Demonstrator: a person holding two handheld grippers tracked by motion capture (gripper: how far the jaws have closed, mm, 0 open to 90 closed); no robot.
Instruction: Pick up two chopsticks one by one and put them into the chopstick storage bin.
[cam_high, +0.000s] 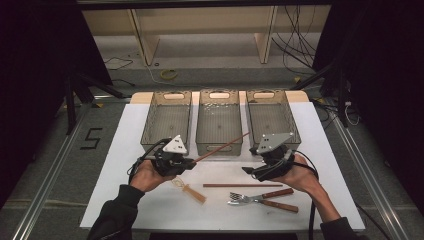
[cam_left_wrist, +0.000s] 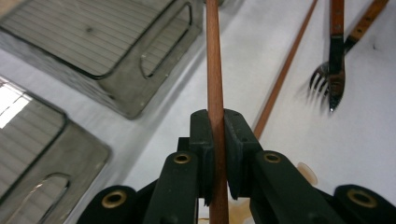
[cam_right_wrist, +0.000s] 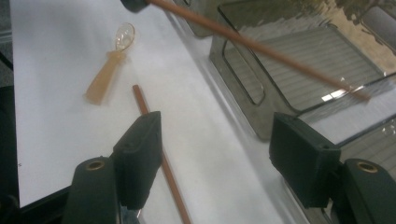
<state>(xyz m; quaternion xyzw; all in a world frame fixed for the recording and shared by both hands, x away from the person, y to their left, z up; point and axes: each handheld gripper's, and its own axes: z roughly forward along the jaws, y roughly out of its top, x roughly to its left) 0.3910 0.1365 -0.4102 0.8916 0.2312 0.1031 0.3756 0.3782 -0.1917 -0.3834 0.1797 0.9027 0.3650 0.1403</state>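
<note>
On the near part of the white table sheet (cam_high: 125, 200), a fork (cam_high: 242, 198) and a knife with wooden handles (cam_high: 280, 205) lie crossed, just in front of the right hand. A clear plastic spoon with an amber handle (cam_high: 189, 190) lies near the left hand. Between spoon and fork, a second chopstick (cam_high: 242, 185) rests flat on the sheet.

The left gripper (cam_high: 189, 163) has its jaws clamped narrow on a brown wooden chopstick (cam_high: 222, 146). In the left gripper view, that chopstick (cam_left_wrist: 215, 70) runs straight out between the pressed pads. The held chopstick is raised off the sheet, and its far tip points up and right toward the gap between the middle bin (cam_high: 219, 145) and the right bin (cam_high: 295, 127).

The right gripper (cam_high: 250, 171) stands wide, with nothing between its jaws. In the right gripper view, the lying chopstick (cam_right_wrist: 161, 163) passes below them on the sheet.

Farther back, three translucent grey bins sit side by side; the left bin (cam_high: 150, 135) is apart from the held chopstick.
</note>
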